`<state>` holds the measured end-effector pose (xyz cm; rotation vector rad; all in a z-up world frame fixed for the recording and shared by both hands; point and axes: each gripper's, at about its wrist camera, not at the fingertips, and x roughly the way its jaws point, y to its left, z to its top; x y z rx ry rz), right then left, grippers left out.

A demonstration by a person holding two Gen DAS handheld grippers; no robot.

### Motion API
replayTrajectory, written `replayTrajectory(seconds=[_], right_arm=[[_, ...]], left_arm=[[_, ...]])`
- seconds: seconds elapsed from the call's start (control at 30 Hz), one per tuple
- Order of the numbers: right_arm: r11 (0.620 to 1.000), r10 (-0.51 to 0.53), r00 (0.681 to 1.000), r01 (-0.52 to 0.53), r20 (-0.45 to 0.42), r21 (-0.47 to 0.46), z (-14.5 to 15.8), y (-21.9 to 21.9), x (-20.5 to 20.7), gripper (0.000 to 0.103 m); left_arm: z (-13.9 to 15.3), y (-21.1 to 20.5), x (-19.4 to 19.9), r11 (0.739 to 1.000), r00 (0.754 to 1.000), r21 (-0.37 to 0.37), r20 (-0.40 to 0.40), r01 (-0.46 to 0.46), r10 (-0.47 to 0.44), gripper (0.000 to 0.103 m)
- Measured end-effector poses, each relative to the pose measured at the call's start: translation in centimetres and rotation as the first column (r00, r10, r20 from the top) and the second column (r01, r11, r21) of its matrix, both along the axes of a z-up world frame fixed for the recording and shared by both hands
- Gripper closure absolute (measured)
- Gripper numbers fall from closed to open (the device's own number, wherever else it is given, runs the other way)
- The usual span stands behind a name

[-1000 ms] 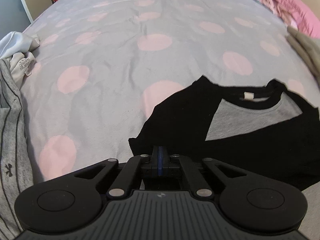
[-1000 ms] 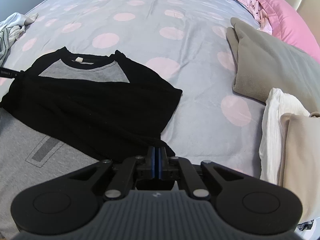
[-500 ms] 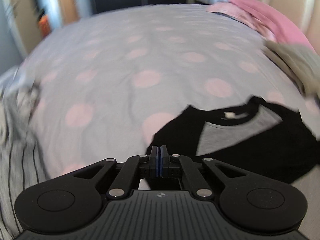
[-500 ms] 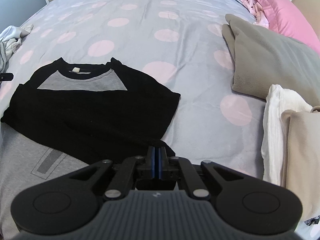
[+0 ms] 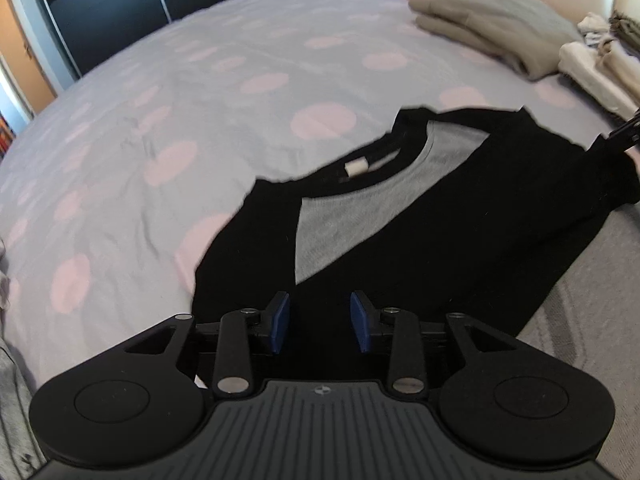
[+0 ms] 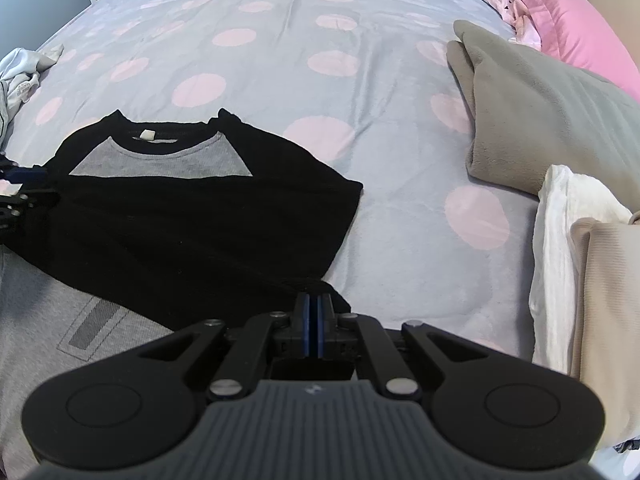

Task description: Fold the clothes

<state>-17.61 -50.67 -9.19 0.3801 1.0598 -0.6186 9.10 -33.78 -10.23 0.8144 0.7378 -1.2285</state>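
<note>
A black and grey raglan shirt (image 5: 360, 216) lies flat on the dotted bed cover (image 5: 192, 92), collar away from me, black sleeves folded across its grey front. My left gripper (image 5: 319, 320) hovers over the shirt's near left edge. Its jaws are opening, with black cloth lying below the blue pads (image 5: 279, 322) and nothing pinched. In the right wrist view the shirt (image 6: 168, 208) spreads to the left, and my right gripper (image 6: 314, 320) is shut on the tip of the black sleeve. That right gripper (image 5: 622, 134) shows at the left wrist view's far right edge.
Folded clothes are stacked at the right: a grey fleece (image 6: 540, 112), a white piece (image 6: 568, 240) and a beige one (image 6: 612, 288). Behind them lies a pink pillow (image 6: 568, 20). A crumpled white garment (image 6: 20, 76) sits far left, a striped grey one (image 5: 12, 400) near left.
My left gripper has let go of the black sleeve and opened, rolling and shifting over the shirt. The right gripper has stayed shut on its sleeve tip, hardly moving.
</note>
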Motion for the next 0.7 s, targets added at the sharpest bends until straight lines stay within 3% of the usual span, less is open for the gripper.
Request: replayTrajectory(seconds=[0.07,0.13,0.37,0.57,0.7], right_arm=[[1.000,0.000,1.000,0.000,-0.002,-0.002,0.0,-0.1,0.0,0.099],[1.000,-0.001,1.000,0.001,-0.003,-0.004,0.0,-0.1,0.0,0.099],[1.000,-0.024,1.000,0.024,0.018,-0.001,0.6,-0.2,-0.6,0.099],[0.994,-0.093,0.995,0.095,0.038,-0.046,0.8,-0.9,-0.6,0.102],[0.987,-0.154,0.986,0.157,0.066,-0.041,0.8,-2.3,-0.2,0.097]], left_arm=[[-0.2,0.2,-0.2,1.000,0.999,-0.006,-0.036,0.014,-0.014,0.100],[-0.1,0.4,-0.5,1.000,0.999,-0.010,-0.034,0.018,-0.018,0.103],[3.0,2.6,0.6,0.991,0.993,-0.105,-0.094,-0.081,0.072,0.103],[5.3,4.1,2.6,0.962,0.977,-0.179,-0.101,-0.205,0.189,0.103],[5.3,3.9,3.5,0.956,0.967,-0.171,-0.128,-0.239,0.219,0.103]])
